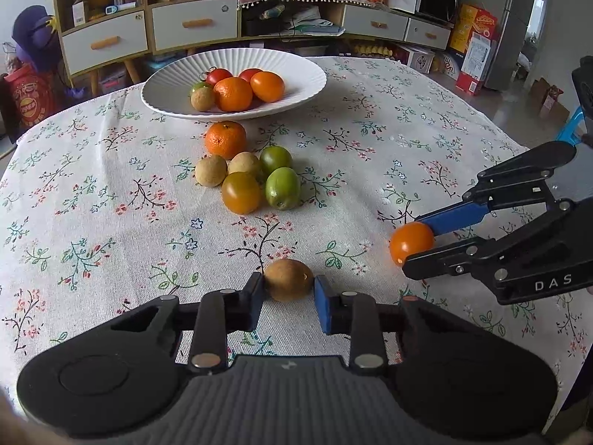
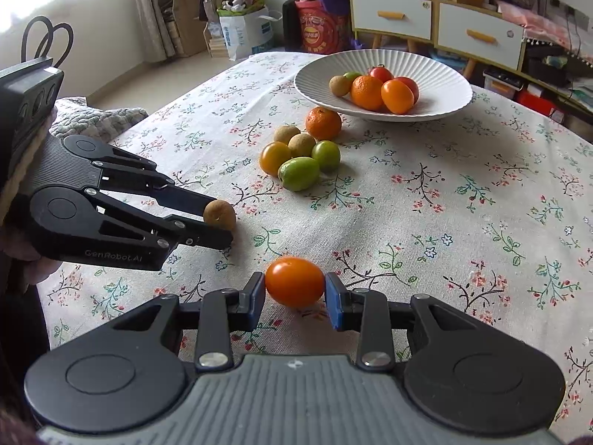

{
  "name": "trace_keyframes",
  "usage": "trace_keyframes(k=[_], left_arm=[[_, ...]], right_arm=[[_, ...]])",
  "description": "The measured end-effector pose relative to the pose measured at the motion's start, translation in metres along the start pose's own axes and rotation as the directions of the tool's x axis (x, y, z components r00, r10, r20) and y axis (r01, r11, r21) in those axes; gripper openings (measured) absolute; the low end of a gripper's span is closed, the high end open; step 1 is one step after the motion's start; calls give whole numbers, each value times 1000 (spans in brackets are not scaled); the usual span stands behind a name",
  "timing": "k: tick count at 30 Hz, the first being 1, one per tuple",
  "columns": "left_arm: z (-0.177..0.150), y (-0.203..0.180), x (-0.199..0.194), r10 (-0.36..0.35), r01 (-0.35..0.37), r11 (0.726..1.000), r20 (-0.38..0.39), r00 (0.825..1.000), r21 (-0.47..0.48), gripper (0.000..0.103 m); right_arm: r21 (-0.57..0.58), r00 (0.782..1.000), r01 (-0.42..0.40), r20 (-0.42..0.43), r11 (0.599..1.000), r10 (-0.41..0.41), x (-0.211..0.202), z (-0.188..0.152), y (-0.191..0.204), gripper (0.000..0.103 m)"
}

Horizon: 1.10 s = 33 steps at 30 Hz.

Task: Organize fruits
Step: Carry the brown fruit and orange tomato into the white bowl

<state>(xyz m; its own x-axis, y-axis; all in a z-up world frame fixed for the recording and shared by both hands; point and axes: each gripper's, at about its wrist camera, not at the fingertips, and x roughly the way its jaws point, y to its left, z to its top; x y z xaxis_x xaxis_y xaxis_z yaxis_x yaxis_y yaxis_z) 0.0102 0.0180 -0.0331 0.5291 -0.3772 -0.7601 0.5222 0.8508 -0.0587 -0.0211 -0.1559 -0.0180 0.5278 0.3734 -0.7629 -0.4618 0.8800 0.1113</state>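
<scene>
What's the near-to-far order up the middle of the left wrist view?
Left gripper shut on brown longan-like fruit → orange cherry tomato → mandarin → white ribbed plate.

The cloth [image 1: 370, 155] is off-white, printed with dark sprigs, green leaves and pink, red and blue flowers, and at 12 o'clock on it the ribbed plate [image 1: 296, 74] is white, carrying red tomatoes [image 1: 218, 75], an orange mandarin [image 1: 232, 93], an orange-yellow tomato [image 1: 267, 86] and a tan longan [image 1: 202, 98]. Toward the cloth's centre lie an orange mandarin [image 1: 225, 139], two tan longans [image 1: 210, 170], an amber tomato [image 1: 241, 192] and two green fruits [image 1: 282, 187]. The left gripper [image 1: 290, 286] is black with blue pads about a brown longan [image 1: 289, 279], and at 3 o'clock the right gripper [image 2: 295, 284], also black and blue, flanks an orange tomato [image 2: 295, 281].
</scene>
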Motion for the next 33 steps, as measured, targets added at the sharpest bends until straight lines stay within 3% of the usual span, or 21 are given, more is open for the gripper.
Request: trace_keyframes(k=[15,33], left_arm=[[7,6,-6,41,-40,999,15,999,-28,24],[77,5,3,82,-71,991,99,992,-115,24]], right_arm=[[9,999,28,23,1000,-28,-1,9,-5,32],[109,975,146,150,983,-162,5,70,-43,32]])
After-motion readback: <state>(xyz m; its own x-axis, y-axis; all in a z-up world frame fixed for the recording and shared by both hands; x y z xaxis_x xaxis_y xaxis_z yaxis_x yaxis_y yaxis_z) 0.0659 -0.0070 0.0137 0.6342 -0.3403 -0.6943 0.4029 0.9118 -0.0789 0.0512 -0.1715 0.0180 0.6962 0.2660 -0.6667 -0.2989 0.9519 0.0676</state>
